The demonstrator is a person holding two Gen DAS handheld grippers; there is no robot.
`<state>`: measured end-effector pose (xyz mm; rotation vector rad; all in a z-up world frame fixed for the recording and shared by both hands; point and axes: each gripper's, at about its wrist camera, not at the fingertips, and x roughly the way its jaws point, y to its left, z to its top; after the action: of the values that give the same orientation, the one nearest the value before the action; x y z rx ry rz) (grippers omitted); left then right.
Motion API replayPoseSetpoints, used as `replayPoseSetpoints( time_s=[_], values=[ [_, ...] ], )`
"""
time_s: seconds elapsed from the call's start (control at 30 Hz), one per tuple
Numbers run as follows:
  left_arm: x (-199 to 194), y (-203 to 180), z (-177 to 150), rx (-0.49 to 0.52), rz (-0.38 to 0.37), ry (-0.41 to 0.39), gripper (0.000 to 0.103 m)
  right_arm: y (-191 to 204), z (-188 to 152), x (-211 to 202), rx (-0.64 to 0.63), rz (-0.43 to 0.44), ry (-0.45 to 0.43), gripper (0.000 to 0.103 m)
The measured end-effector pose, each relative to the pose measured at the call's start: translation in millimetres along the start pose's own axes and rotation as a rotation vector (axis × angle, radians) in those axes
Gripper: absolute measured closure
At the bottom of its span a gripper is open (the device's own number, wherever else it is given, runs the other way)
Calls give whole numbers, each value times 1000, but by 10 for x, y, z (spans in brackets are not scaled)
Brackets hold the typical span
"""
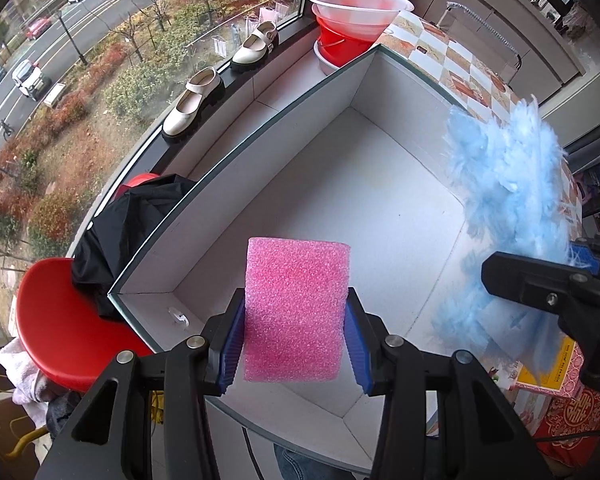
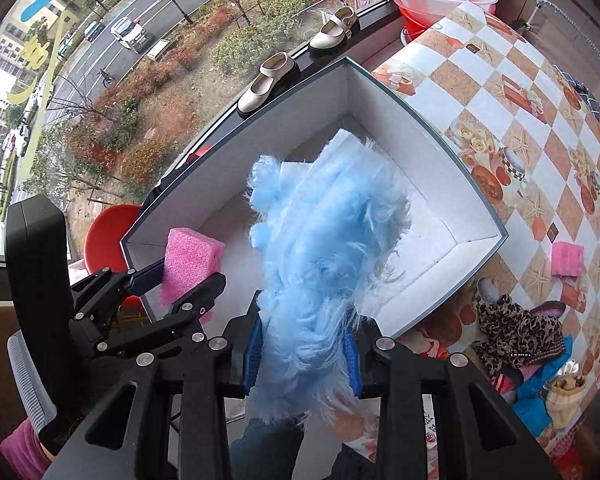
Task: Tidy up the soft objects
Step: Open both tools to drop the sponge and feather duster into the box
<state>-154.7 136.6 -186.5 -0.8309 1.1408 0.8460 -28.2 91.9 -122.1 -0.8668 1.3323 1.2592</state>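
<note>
Worktop [image 2: 540, 128]: It is covered by a checked cloth, and the box is carried on it.
Box [image 1: 236, 152]: A big open box with white walls is set by the window. A white foam piece [image 2: 424, 216] is seen lying inside it.
Blue fluffy thing [image 2: 320, 264]: It is held up over the near edge of the box. It looks very light and very soft, so it is best taken by its thick middle, not by its loose fluff.
Pink sponge [image 1: 298, 310]: It is held over the near end of the box. It looks light and squashy, so its two flat sides are the best place to be held.
Small soft things: A pink pad [image 2: 567, 259] and a spotted cloth [image 2: 520, 328] are left beside the box.
Left gripper [image 1: 296, 340]: Its fingers are pressed against the pink sponge.
Right gripper [image 2: 304, 364]: Its fingers are squeezed on the blue fluffy thing.
</note>
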Motion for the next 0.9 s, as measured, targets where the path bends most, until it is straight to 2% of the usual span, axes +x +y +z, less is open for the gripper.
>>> replayPoseSetpoints(
  time_s=[0.57, 0.73, 0.8, 0.83, 0.87, 0.9],
  values=[
    [162, -92, -122, 13, -5, 49, 54, -23, 9, 142, 11, -7, -1, 68],
    [128, -121, -124, 22, -4, 29, 50, -45, 34, 91, 14, -3, -24, 68],
    [98, -121, -121, 24, 6, 16, 35, -52, 43, 71, 15, 0, -33, 60],
    [83, -118, -117, 20, 7, 9, 31, -55, 47, 62, 15, 4, -38, 51],
    [66, -115, -107, 13, 5, 4, 23, -58, 50, 52, 17, 7, -43, 39],
    [51, -106, -103, 4, 4, 0, 23, -64, 54, 46, 20, 9, -44, 28]
  ],
)
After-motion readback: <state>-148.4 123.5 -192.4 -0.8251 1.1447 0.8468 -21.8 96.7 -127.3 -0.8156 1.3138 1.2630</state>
